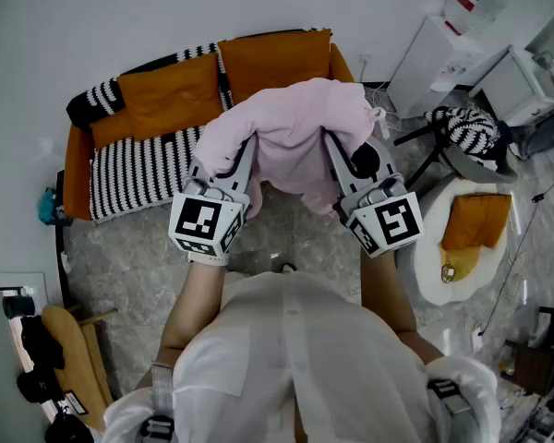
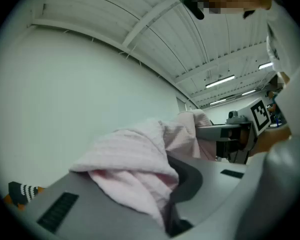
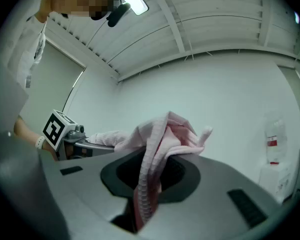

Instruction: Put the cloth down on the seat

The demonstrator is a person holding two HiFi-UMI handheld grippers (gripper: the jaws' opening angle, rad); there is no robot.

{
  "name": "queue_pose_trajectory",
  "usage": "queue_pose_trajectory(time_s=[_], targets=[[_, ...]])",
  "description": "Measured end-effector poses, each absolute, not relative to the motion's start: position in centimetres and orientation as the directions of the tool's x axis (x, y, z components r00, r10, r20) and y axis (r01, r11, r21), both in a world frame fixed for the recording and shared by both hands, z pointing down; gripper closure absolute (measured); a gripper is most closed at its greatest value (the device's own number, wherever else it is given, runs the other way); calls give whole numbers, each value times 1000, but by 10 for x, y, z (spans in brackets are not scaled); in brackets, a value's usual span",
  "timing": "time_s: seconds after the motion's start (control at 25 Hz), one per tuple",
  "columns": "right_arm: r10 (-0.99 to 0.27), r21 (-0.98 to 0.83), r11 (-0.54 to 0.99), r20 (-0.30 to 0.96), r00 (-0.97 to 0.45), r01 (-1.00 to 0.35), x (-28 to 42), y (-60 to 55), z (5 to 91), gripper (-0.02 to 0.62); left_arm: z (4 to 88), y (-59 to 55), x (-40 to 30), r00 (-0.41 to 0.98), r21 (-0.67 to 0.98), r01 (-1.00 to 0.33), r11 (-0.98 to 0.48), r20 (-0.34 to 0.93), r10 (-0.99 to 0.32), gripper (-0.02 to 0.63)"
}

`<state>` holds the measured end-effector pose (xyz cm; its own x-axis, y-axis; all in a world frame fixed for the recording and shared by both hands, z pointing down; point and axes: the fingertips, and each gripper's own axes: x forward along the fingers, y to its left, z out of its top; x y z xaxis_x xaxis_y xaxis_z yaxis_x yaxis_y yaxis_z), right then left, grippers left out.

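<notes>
With the left hand-held gripper (image 1: 229,169) and right hand-held gripper (image 1: 346,169) each clenched on the pink cloth (image 1: 291,127), held aloft near the sofa seat (image 1: 138,173), lower both evenly onto it before releasing.

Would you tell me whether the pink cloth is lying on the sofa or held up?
Held up: the left tool and right tool each pinch a bunched part of the pink cloth, hanging between them.
</notes>
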<state>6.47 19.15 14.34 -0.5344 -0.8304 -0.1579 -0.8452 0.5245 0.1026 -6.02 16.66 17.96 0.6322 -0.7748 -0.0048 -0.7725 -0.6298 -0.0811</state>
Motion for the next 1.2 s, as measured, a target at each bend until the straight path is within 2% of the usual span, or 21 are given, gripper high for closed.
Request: queue_pose_trajectory(time_s=[1.2], targets=[[-827,82,541,-131,-547,-837,88,190,157,526,195,168,-36,621,-60,-781,-621,20,-783,558]])
